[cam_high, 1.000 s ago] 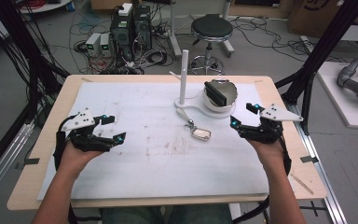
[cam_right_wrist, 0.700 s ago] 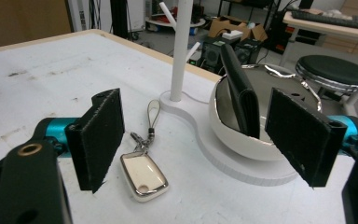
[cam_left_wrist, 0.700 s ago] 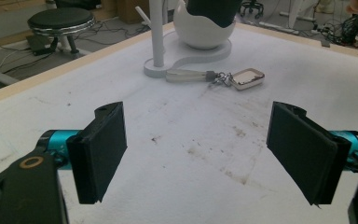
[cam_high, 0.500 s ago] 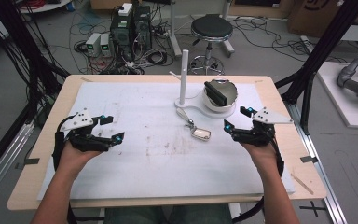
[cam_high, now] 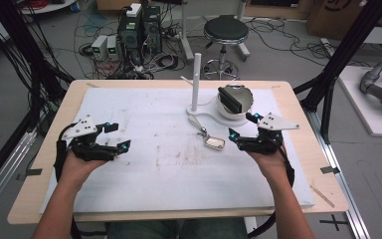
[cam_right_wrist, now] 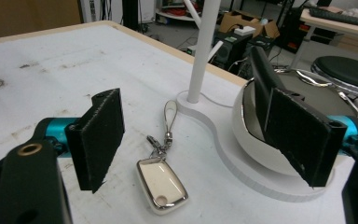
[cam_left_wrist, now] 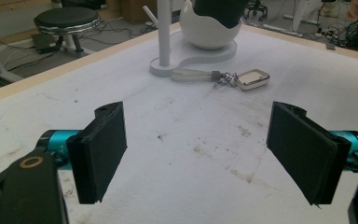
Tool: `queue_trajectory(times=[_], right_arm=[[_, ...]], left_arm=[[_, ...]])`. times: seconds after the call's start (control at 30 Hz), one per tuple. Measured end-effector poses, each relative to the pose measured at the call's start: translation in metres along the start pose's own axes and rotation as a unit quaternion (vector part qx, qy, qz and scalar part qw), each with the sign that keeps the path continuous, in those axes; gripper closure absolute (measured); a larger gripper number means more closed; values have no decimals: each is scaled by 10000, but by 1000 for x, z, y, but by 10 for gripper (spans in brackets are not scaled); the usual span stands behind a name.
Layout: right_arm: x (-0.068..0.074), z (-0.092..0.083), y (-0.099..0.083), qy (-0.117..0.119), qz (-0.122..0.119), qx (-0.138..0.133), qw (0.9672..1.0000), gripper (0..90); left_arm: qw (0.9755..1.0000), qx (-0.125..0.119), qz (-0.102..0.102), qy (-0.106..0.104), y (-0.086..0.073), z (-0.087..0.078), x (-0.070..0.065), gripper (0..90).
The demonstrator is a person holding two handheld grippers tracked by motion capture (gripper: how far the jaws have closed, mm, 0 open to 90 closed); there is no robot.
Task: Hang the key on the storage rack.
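- Room: a workshop floor is spreading out behind the table, carrying computer towers, loose cables and a round stool (cam_high: 226, 30).
- Table (cam_high: 298, 107): a pale wooden top is lying under a stained white mat (cam_high: 144, 124) that is covering most of it.
- White stand (cam_high: 214, 112): a flat base is sitting at the far middle of the mat, bearing an upright post (cam_high: 196, 82) and a white bowl (cam_high: 238, 107) with a dark object resting in it.
- Left gripper (cam_high: 117, 137): it is resting low at the mat's left side, jaws spread wide, holding nothing, well apart from the stand.
- Right gripper (cam_high: 242, 127): it is hovering just beside the key fob, jaws spread wide and empty.
- Key fob (cam_right_wrist: 161, 186): it is lying flat on the mat near the stand's base, its loop strap (cam_right_wrist: 170, 112) pointing towards the post. It is looking light, rigid and glossy, with a chrome rim, so likely slippery; the flat body is sitting too low for an easy pinch. The soft strap or the small metal ring (cam_right_wrist: 157, 142) is probably offering the surer hold, with the fob swinging freely beneath once lifted.
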State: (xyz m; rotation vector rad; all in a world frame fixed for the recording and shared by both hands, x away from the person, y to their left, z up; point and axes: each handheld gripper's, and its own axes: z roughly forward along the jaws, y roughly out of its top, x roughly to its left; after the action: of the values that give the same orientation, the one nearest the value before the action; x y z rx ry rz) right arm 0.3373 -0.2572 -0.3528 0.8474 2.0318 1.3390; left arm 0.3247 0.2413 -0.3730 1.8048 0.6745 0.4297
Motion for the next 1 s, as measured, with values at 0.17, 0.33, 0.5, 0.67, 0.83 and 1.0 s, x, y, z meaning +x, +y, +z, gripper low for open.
queue_trajectory(times=[0.17,0.33,0.5,0.67,0.83,1.0], right_arm=[[4,14,3,83,-26,113,9999,202],[5,29,5,161,-54,263,9995,204],[3,48,9,162,-104,508,9985,207],[2,69,13,196,-148,666,9975,208],[2,94,11,152,-172,1044,9943,208],[-2,118,7,175,-91,1371,9904,209]], left_arm=[[10000,-17,-19,51,-1,-6,-1,199],[10000,8,0,51,-1,-6,-4,199],[10000,9,-1,74,-2,-7,-4,199],[10000,23,-30,79,-3,-8,-2,199],[9999,10,-44,99,-3,-8,-1,199],[9999,7,-38,104,-3,-8,-1,199]])
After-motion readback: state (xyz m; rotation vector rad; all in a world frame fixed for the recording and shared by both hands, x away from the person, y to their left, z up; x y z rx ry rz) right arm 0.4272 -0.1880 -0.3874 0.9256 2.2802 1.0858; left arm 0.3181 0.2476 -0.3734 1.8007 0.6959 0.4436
